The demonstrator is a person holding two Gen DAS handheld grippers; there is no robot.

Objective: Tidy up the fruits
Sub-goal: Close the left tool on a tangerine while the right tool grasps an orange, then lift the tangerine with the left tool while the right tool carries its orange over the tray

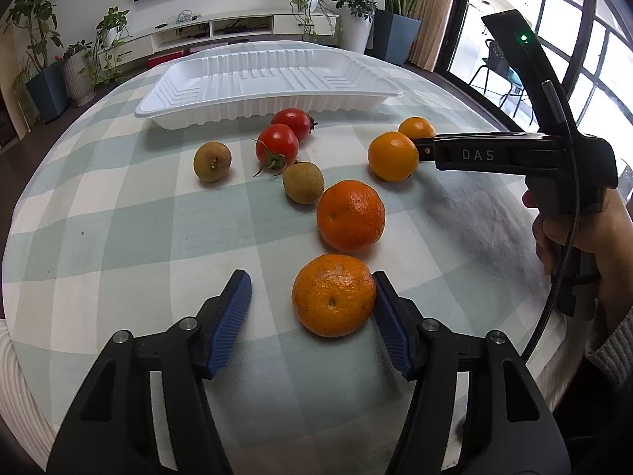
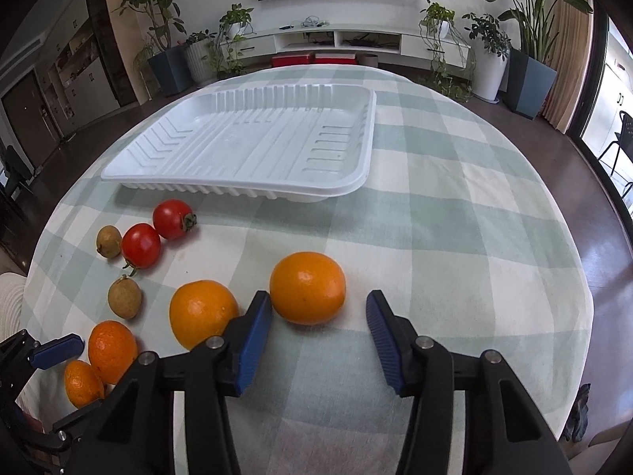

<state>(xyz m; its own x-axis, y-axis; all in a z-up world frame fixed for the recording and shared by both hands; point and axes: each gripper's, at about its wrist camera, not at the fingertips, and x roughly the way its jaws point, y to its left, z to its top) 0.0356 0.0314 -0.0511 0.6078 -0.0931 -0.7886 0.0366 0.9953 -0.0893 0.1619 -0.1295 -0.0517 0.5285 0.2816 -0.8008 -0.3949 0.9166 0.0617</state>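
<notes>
Your left gripper (image 1: 312, 308) sits low over the near part of the table (image 1: 118, 237), its blue pads apart with a mandarin (image 1: 333, 295) between them. The right pad (image 1: 389, 328) touches the fruit's side; the left pad (image 1: 233, 316) stands clear of it, so nothing is clamped.

Your right gripper (image 2: 318, 340) reaches toward the right-hand oranges. Its fingers are also apart, with an orange (image 2: 307, 287) just ahead of the tips — the left pad (image 2: 253, 340) touches or nearly touches its lower left, the right pad (image 2: 385, 344) is well clear. A second orange (image 2: 203, 312) lies just left of that left finger.

A second mandarin (image 1: 350, 215) lies just beyond the one between your left pads. Farther toward the table's middle are two longans (image 1: 212, 161) (image 1: 303, 182) and two tomatoes (image 1: 277, 150) (image 1: 292, 122), the tomatoes touching each other.

The white tray (image 1: 257, 107) stands toward the far edge, beyond all the fruit, tilted — one end rides higher in the right wrist view. Your hand (image 1: 581, 237) grips the right gripper's handle at the table's right edge.
</notes>
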